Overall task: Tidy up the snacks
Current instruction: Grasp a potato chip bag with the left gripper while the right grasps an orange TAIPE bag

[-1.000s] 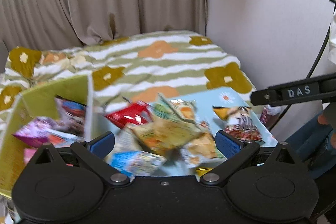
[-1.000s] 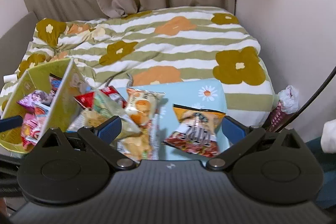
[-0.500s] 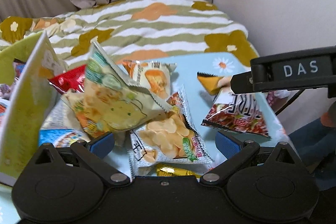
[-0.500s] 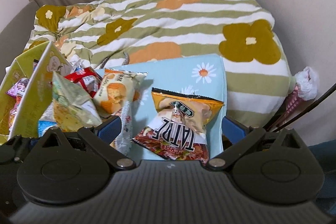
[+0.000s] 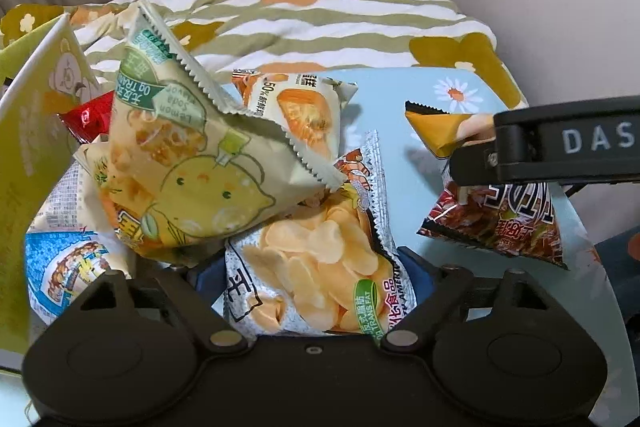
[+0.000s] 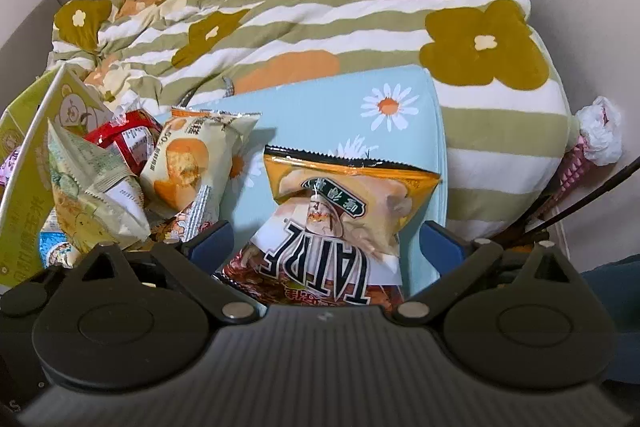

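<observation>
Risk here sits mostly with the left hand-held gripper (image 5: pixel 312 277), whose jaws have just been narrowing around the chip bag with the clear window (image 5: pixel 320 267); the blue pads flank it closely, though I cannot tell whether they press it yet. The lemon soda snack bag (image 5: pixel 188 163) leans on the top of that chip bag, so pulling the chips out could topple it, along with the orange cake packet (image 5: pixel 298 115) behind. The right hand-held gripper (image 6: pixel 326 247) stands wide over the dark "TATRF" bag (image 6: pixel 344 223), which lies between its pads on the light-blue daisy surface (image 6: pixel 320 107), near the right-hand edge; a sideways nudge could slide it off. The yellow-green box (image 5: pixel 28 155) at left is tilted, so dropped bags may miss it.
</observation>
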Tool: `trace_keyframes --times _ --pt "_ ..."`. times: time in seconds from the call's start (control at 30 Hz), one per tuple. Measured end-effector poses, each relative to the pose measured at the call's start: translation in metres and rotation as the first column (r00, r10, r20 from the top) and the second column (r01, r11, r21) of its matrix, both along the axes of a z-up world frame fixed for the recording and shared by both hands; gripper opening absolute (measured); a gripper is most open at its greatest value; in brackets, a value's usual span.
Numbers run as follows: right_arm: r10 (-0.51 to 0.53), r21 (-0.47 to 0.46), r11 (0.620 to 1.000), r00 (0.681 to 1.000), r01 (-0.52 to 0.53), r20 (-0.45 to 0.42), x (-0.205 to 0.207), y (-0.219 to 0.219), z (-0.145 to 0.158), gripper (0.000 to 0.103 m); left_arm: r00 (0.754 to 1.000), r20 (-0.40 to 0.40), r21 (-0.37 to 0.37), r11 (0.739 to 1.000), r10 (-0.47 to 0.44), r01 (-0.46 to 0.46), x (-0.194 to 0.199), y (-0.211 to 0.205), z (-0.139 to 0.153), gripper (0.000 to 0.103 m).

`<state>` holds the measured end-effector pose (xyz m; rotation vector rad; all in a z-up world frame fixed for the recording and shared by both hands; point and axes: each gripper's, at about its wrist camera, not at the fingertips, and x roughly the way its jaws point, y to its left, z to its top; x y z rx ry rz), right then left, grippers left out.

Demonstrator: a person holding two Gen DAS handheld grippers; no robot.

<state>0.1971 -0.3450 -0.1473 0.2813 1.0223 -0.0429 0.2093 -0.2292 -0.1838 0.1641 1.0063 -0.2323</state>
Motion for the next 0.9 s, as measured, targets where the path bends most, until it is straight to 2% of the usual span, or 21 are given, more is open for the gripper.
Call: trace_keyframes --times 0.33,0.77,0.9 --pt "-0.011 0.015 1.0 0.999 0.011 -0.035 0.01 0.003 -0.013 0.103 1.0 -0.011 -0.029 1.0 -0.001 0.0 -0.002 0.01 0.006 0.078" --pt "-0.001 0.012 1.0 0.998 0.002 -0.06 0.02 0.009 -0.026 0.103 1.0 -0.017 -0.079 0.997 0.006 -0.008 -0.007 0.02 0.016 0.075" --pt "0.011 -0.01 1.0 0.999 -0.011 -0.048 0.016 0.01 -0.022 0.094 1.0 -0.014 -0.089 0.996 0.001 -0.002 -0.008 0.021 0.019 0.074"
